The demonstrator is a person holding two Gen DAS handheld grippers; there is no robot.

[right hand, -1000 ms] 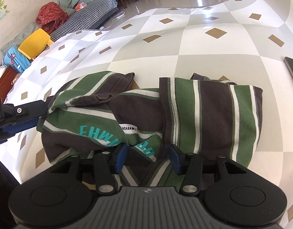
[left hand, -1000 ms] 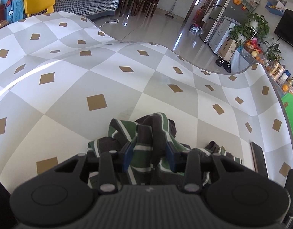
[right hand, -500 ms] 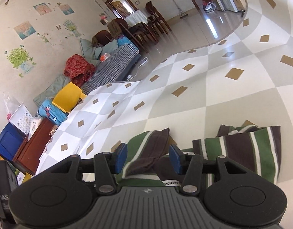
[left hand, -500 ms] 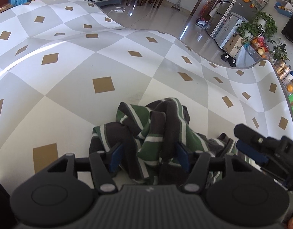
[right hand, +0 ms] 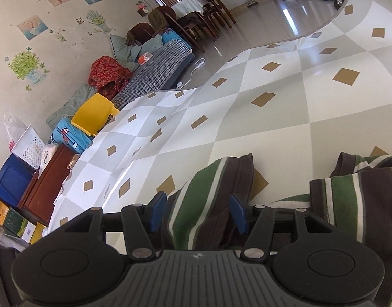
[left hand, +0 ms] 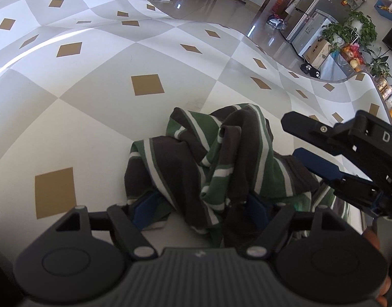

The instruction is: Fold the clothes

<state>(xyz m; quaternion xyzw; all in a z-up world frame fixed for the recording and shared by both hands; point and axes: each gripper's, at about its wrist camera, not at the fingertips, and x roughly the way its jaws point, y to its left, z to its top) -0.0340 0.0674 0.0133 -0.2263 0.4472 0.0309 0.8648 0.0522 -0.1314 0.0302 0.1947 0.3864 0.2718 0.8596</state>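
Checked grey-and-white cloth with tan diamonds covers the surface (left hand: 98, 117), which lies bare ahead of both claws as far as its far edge, where a glossy floor (right hand: 270, 12) begins. In the right wrist view the cloth's left edge drops off beside a yellow chair (right hand: 93, 113) and a brown cabinet (right hand: 46, 179). The striped shirt (left hand: 216, 158), green, dark brown and white, sits bunched in a heap near the surface's near edge, its folds rucked up and overlapping. The left claw (left hand: 199, 208) straddles the heap, its jaws opening, blue pads set wide with cloth between them but not pinched. The right claw (right hand: 198, 211) is also opening; a sleeve-like flap of the shirt (right hand: 211, 199) lies between its blue pads, loose of the left pad, while contact at the right pad cannot be told. In the left wrist view the right claw (left hand: 308, 148) reaches in from the right, just above the heap. To the right, another part of the shirt lies flatter on the cloth.
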